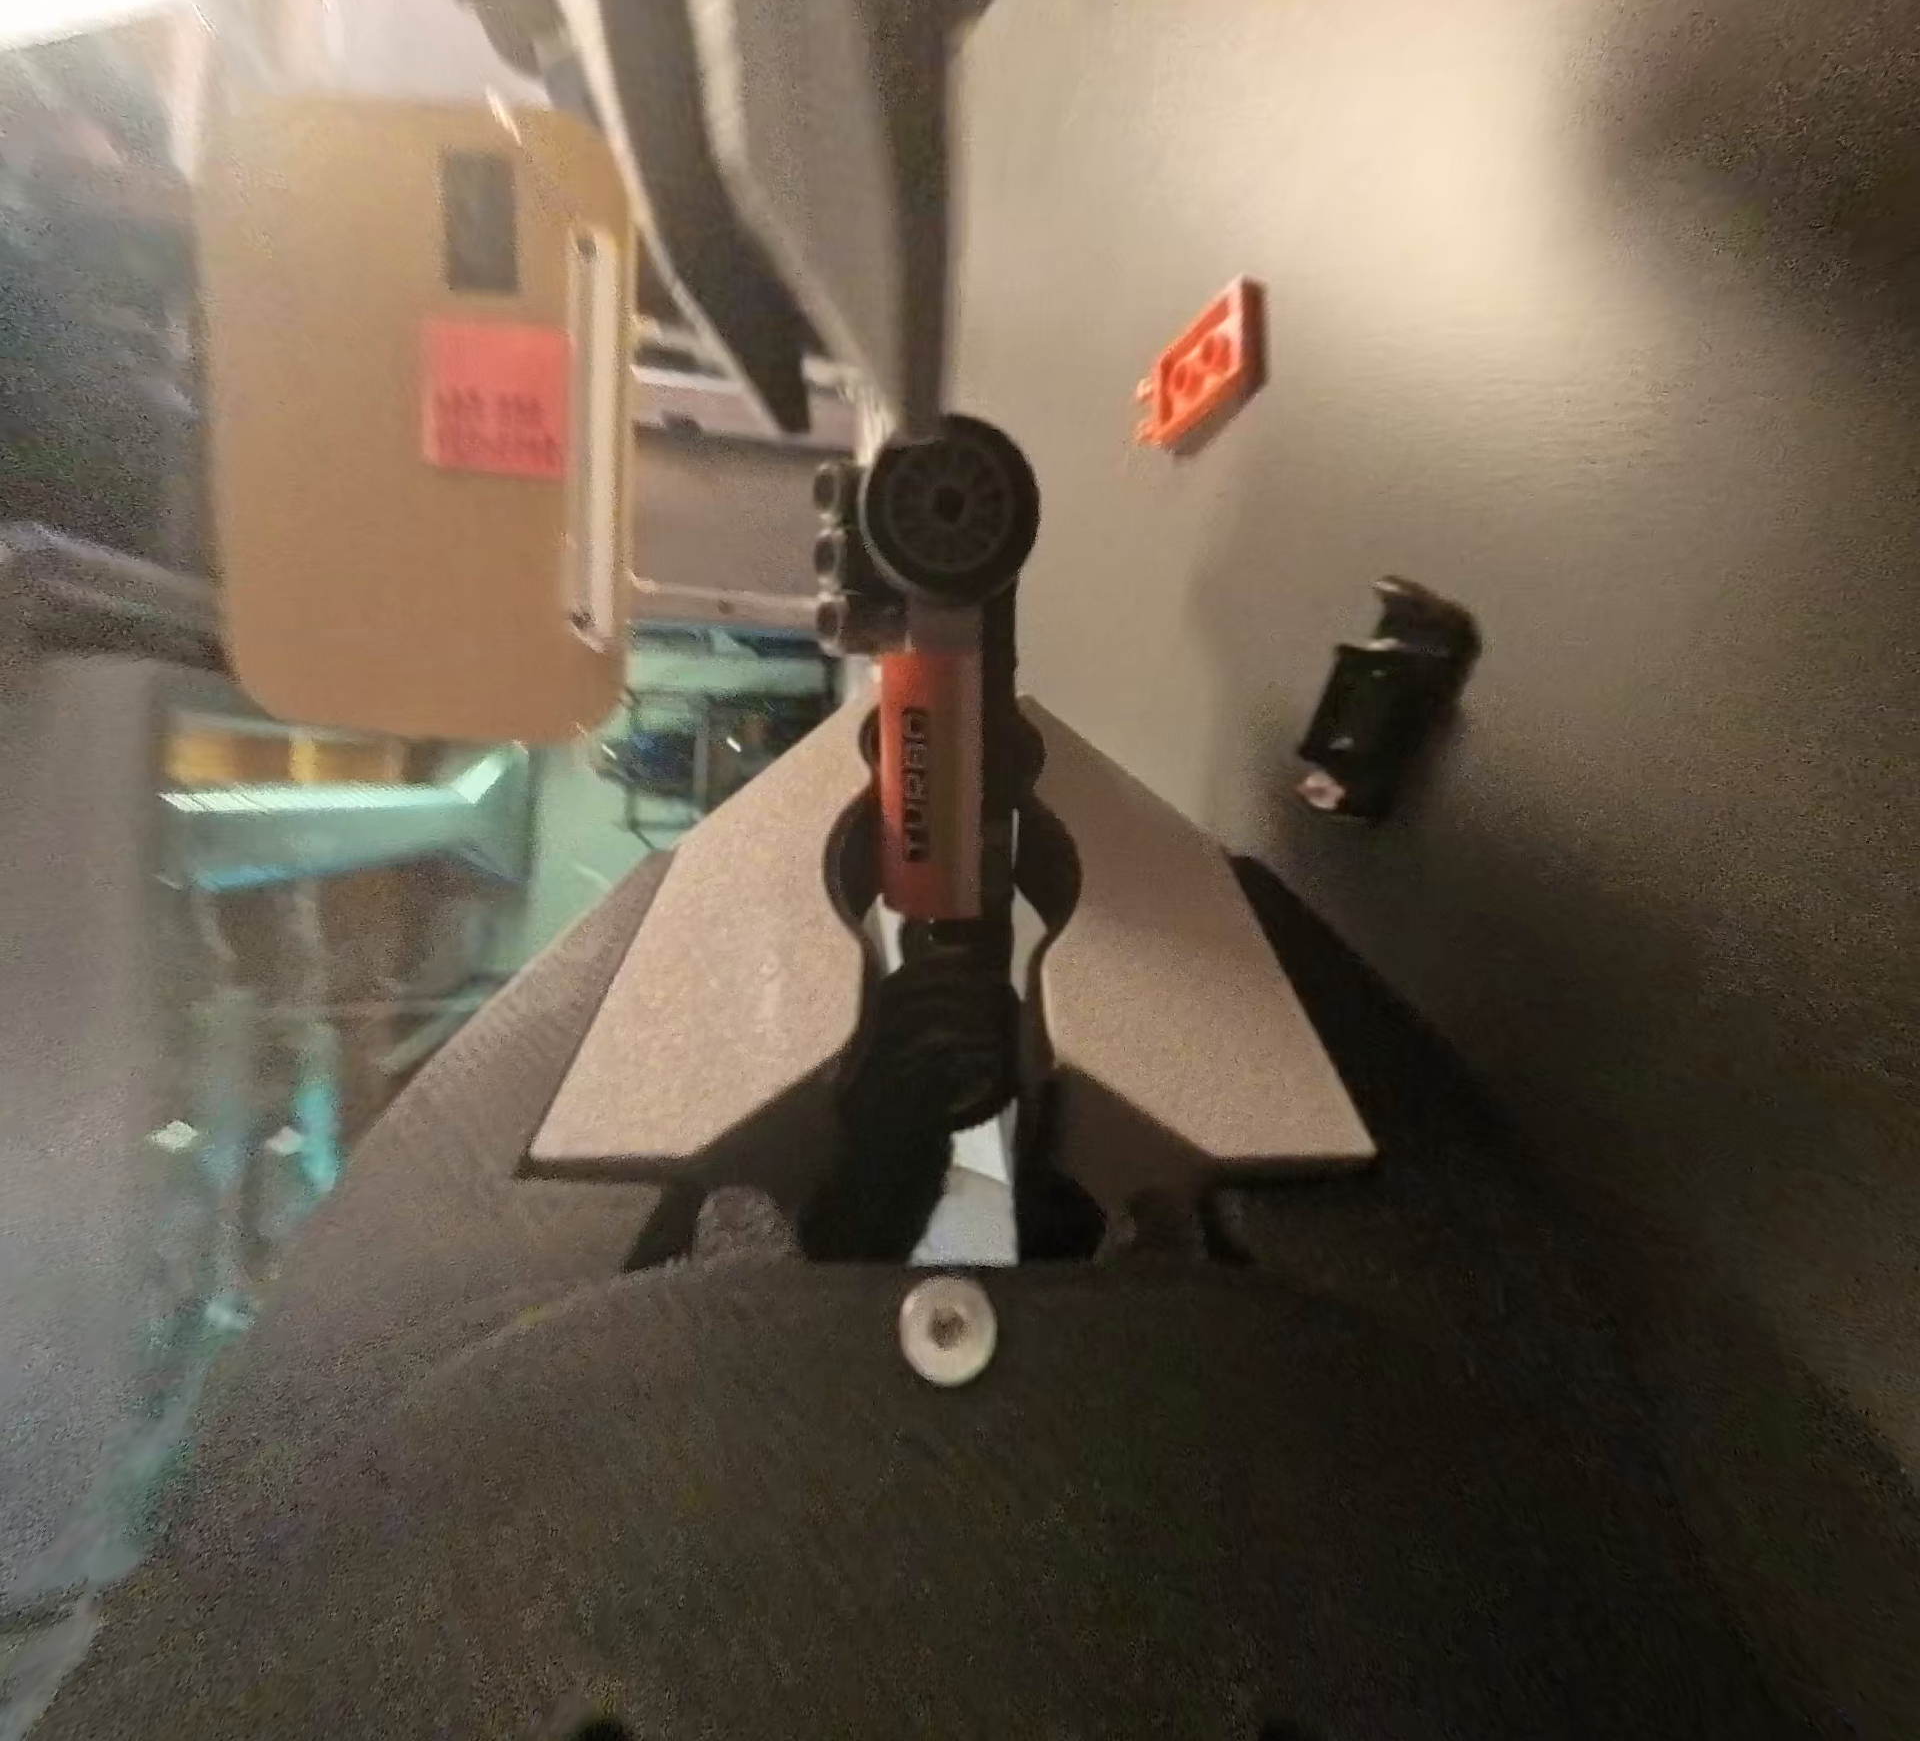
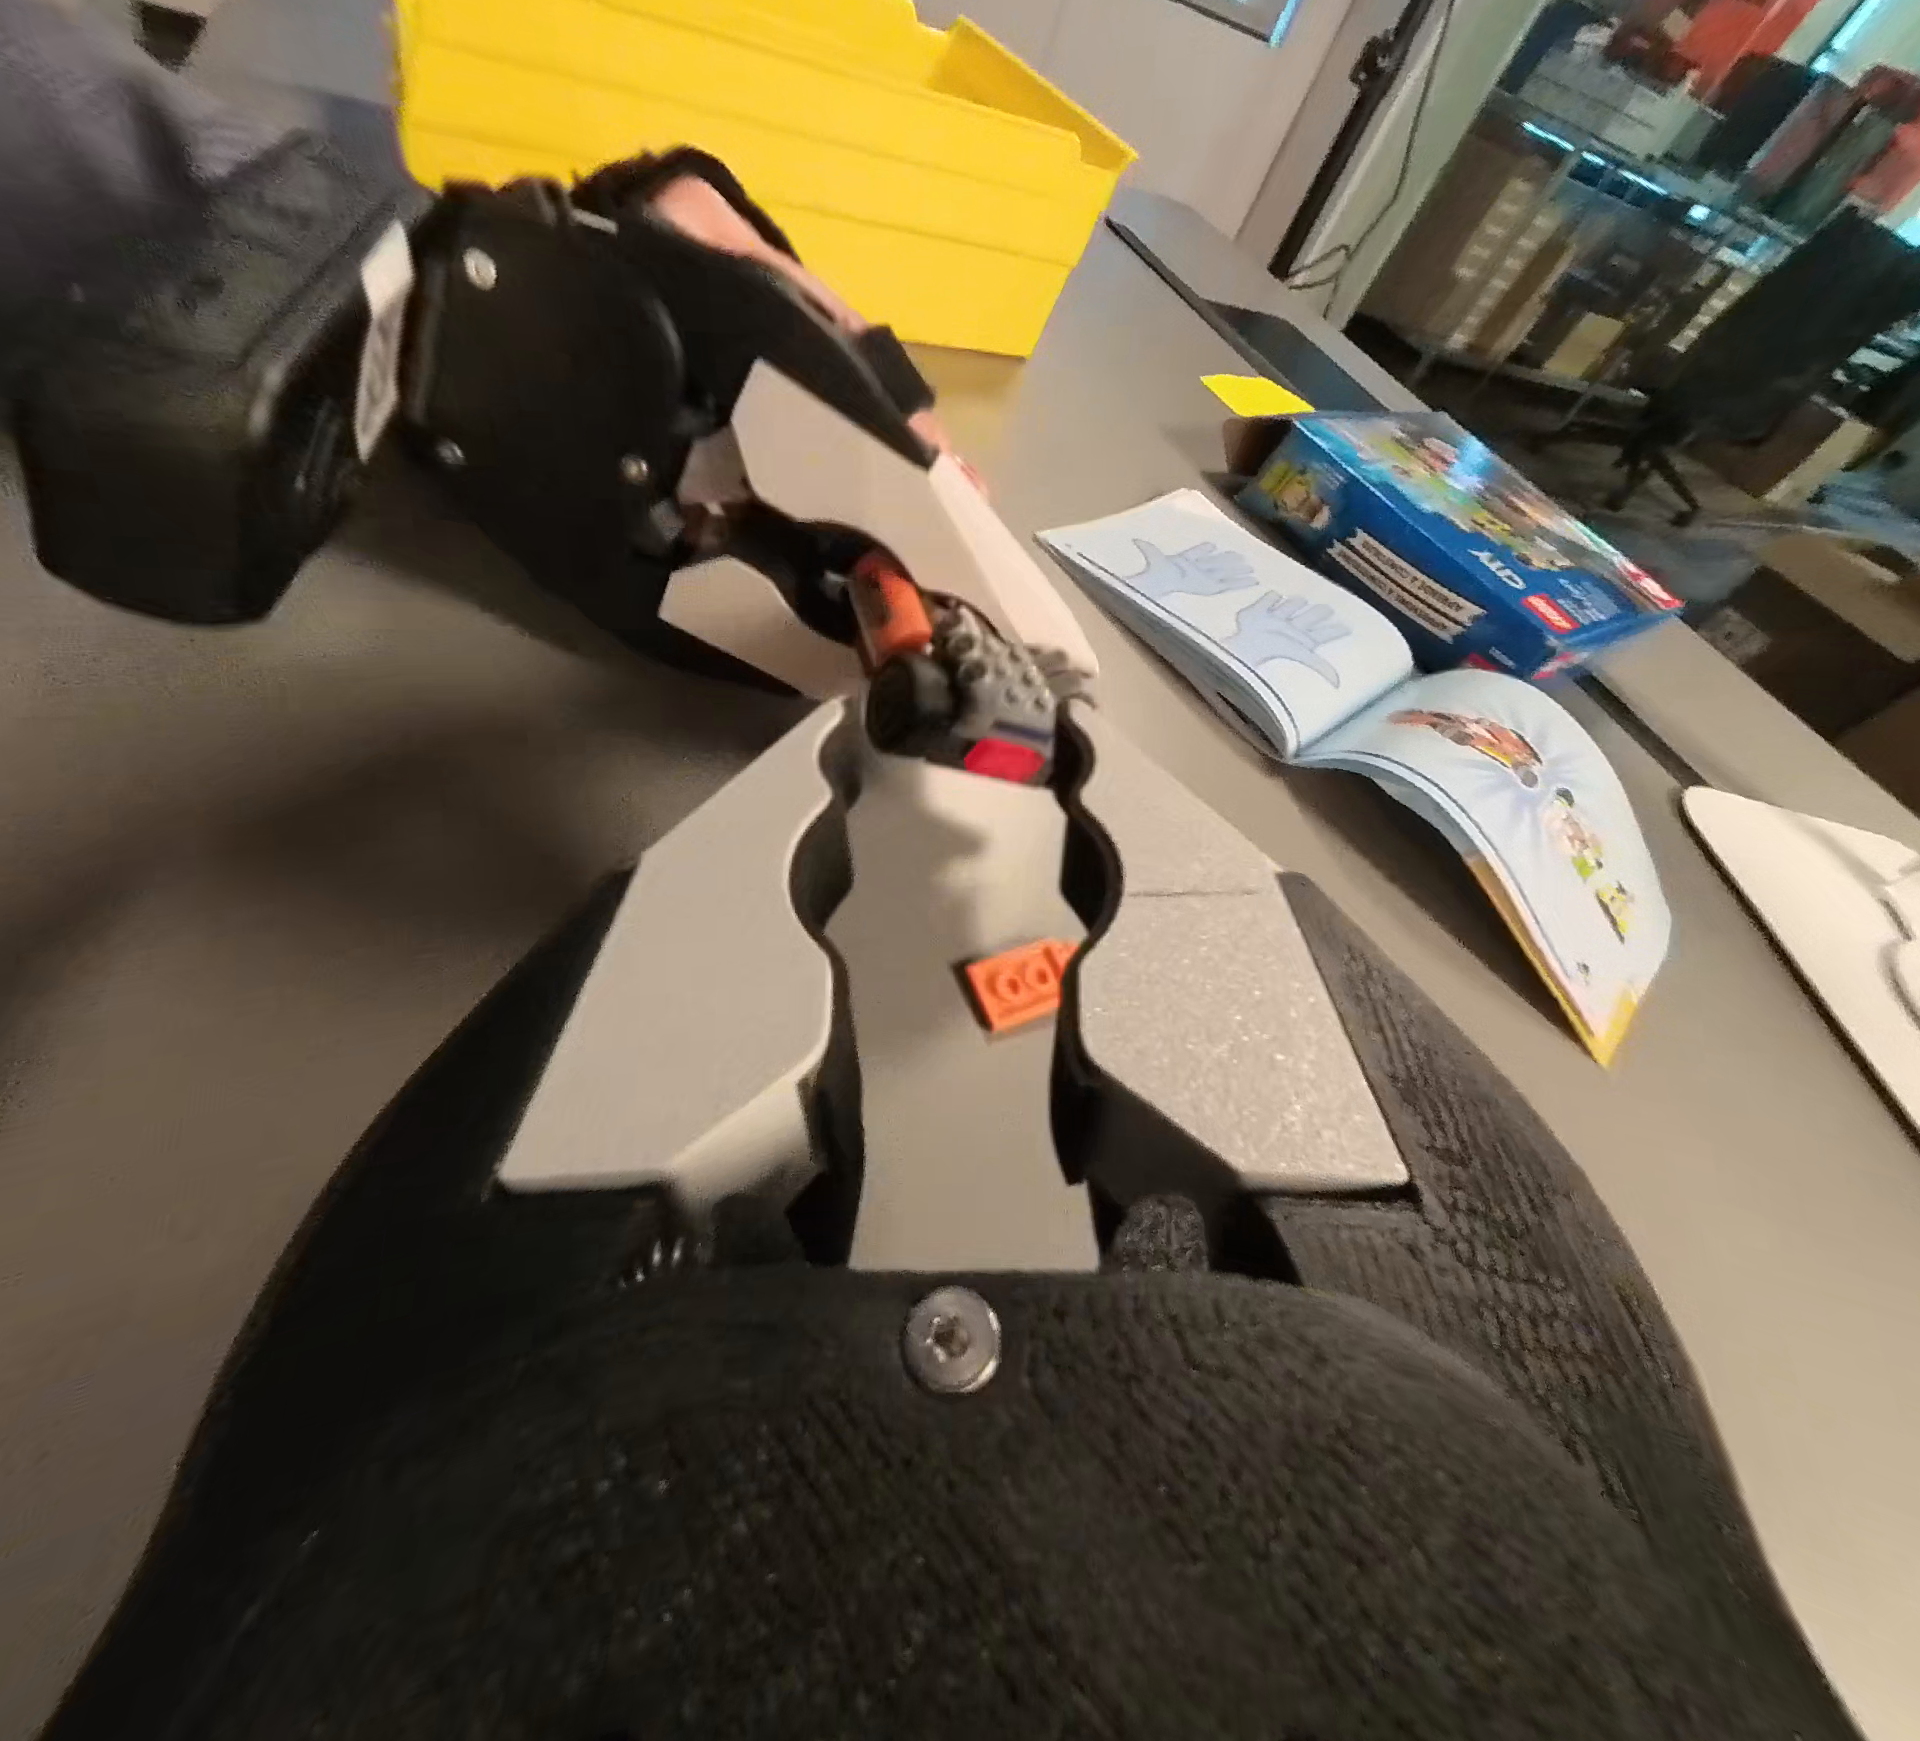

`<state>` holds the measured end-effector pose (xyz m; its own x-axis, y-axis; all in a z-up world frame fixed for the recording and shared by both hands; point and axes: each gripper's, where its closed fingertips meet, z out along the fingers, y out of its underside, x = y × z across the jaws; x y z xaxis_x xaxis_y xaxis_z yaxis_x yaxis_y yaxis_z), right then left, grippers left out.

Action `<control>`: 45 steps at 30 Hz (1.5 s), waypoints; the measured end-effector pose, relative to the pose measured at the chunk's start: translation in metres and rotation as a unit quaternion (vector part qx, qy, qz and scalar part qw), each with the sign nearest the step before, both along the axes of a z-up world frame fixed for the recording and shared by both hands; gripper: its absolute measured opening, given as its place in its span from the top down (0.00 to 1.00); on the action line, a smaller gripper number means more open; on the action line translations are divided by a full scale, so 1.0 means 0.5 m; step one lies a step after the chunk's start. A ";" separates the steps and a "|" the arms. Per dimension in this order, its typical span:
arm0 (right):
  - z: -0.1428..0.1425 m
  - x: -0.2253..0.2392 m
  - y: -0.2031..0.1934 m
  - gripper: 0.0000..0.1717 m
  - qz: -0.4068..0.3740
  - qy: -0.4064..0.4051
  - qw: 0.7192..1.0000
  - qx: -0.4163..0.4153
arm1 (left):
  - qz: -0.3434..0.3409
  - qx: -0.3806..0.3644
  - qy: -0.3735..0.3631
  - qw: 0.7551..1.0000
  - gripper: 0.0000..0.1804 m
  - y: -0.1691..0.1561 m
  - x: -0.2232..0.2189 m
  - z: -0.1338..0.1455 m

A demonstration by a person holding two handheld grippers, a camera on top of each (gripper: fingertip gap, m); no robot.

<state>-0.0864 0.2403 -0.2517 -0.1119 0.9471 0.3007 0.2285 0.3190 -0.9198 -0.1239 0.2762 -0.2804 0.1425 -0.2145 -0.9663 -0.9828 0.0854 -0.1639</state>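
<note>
You're clamping the toy car (image 1: 940, 756) in your left hand-held gripper (image 1: 940, 787), both pads pressing on its orange body, with the front wheel (image 1: 951, 507) and a strip of grey studs sticking out past the tips, up off the desk (image 1: 1351, 133). Your right hand-held gripper (image 2: 961, 735) is standing apart, its wavy black-lined fingers (image 2: 821, 818) bracketing the car's grey rear end (image 2: 997, 704) where the red tail piece shows. I can't tell if those pads are actually touching it yet, so I'm calling it unclamped.

What could go wrong from here: you're pinching a snap-together build from the sides, so if the right one closes crooked or pulls while the left is squeezing, I'd guess the studded grey bit pops off or the car twists out of the pads. The smooth plastic and round rubbery tyre aren't giving you much bite either.

Just below your right fingers, a flat orange plate (image 2: 1013, 974) with studs is lying on the matte grey desk, and it also shows in the left view, with a small black chunky piece (image 1: 1371, 704) near it. Farther out, a glossy open booklet (image 2: 1351, 683) is curling up at one page, with a blue cardboard box (image 2: 1455, 548) beyond it. The yellow bin (image 2: 727, 133) of hard ribbed plastic is sitting at the back.
</note>
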 end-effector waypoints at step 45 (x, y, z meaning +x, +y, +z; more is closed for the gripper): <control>-0.002 -0.034 0.041 0.87 -0.134 -0.024 0.903 0.408 | 0.021 -0.025 -0.049 0.998 0.91 -0.006 0.002 0.025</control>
